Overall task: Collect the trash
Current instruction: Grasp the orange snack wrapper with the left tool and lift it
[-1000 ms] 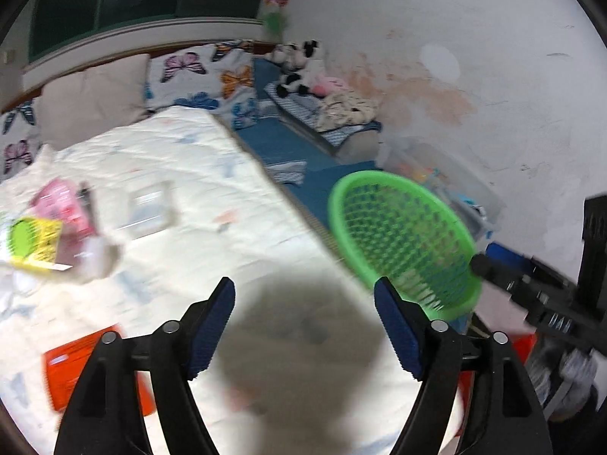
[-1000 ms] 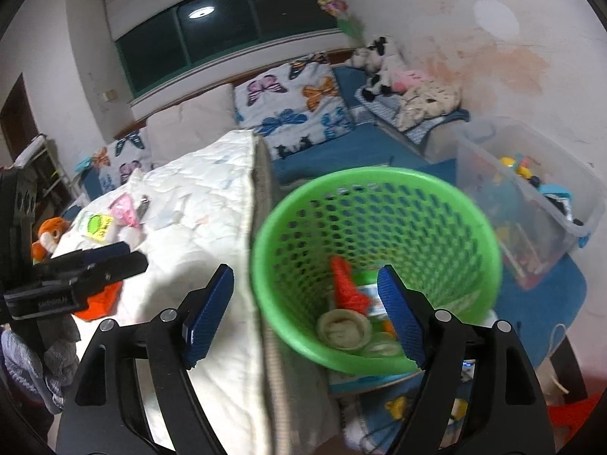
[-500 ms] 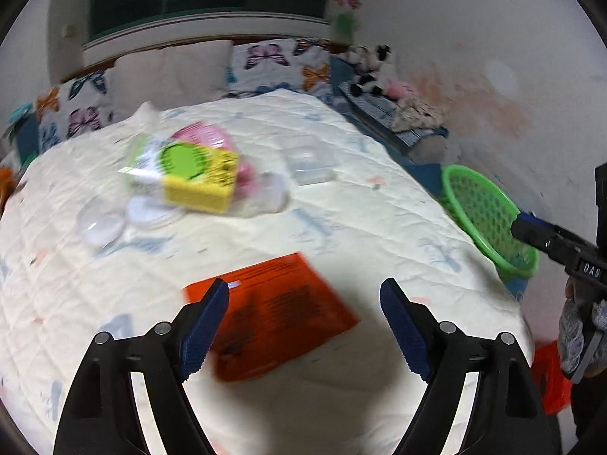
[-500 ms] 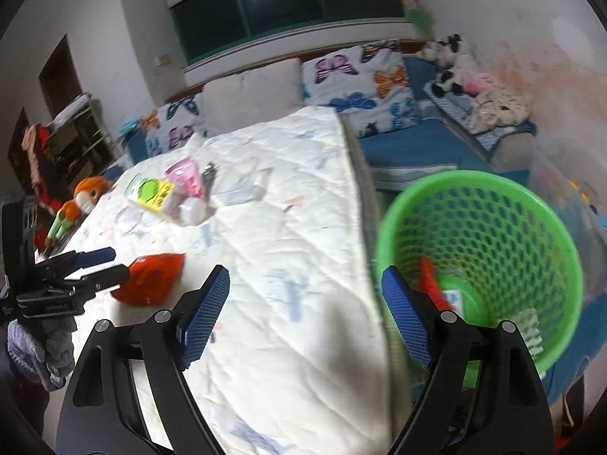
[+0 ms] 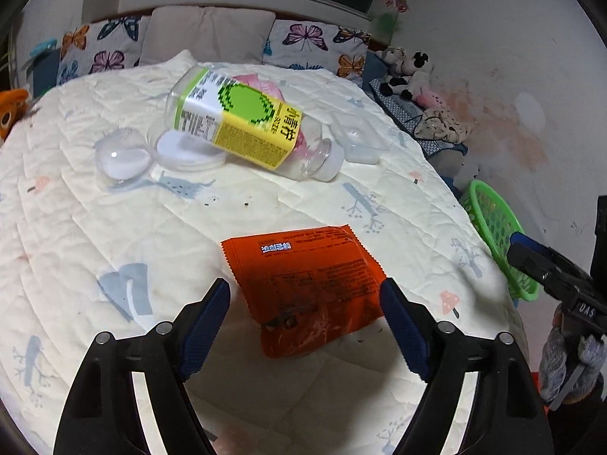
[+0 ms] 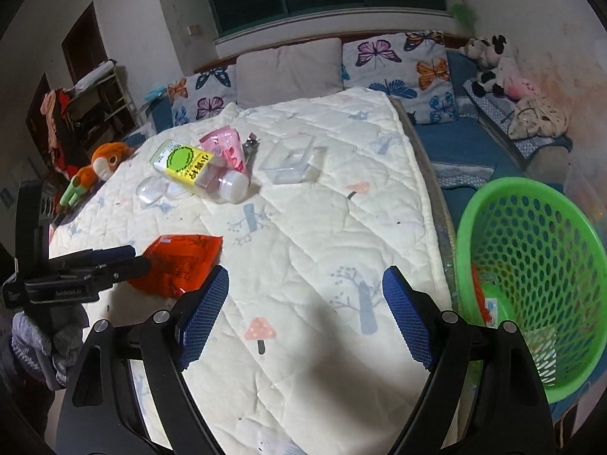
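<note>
Left wrist view
Left gripper (image 5: 305, 322): jaws apart, poised over the orange wrapper (image 5: 307, 288), whose near end lies between the blue pads; nothing clamped.
Bottle (image 5: 246, 125): lying on its side on the quilt (image 5: 95, 235), beyond the wrapper.
Green basket (image 5: 497, 242): off the bed's right edge.

Right wrist view
Right gripper (image 6: 305, 316): jaws have just been opening, spread wide over bare quilt, empty.
Orange wrapper: left, beside the left gripper's tips.
Green basket: right of the bed, trash inside.

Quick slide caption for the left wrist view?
Open left gripper poised over flat orange foil wrapper on quilted cream bedspread.
</note>
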Motion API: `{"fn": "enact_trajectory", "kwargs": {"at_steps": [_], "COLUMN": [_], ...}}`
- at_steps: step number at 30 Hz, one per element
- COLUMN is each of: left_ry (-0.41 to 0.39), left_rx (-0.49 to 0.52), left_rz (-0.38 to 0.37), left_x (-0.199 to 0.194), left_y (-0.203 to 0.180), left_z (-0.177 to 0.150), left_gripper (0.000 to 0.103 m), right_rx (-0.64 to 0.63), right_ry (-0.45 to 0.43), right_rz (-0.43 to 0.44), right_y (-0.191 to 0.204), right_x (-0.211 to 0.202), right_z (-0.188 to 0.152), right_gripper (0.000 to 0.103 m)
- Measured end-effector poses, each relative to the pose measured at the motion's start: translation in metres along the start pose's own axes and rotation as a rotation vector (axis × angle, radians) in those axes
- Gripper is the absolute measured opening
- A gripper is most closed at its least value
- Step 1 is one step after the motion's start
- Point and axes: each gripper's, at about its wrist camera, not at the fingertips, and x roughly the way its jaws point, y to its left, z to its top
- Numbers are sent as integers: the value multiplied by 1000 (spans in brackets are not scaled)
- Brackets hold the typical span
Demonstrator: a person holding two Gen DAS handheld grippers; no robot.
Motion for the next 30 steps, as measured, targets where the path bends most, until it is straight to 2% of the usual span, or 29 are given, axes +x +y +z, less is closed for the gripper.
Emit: {"fn": "enact_trajectory", "kwargs": {"at_steps": [6, 12, 16, 19, 30], "left_ry": [30, 44, 38, 30, -37], "left_rx": [-10, -5, -16, -32, -73], "left_rz": [-10, -9, -13, -17, 0], "left_x": [14, 22, 21, 19, -10], "left_y": [-1, 0, 7, 13, 36], "left_z": [1, 1, 2, 3, 8], "left_gripper": [63, 39, 18, 6, 2], "right_rx": [3, -10, -13, -20, -63], "right_ry": [16, 27, 32, 34, 44], "right_rz": [-4, -6, -5, -2, 25], "right_y": [-1, 2, 4, 6, 25], "right_x": [7, 14, 18, 21, 32], "right_z": [0, 2, 6, 7, 18], "right_gripper": [83, 83, 83, 83, 83]}}
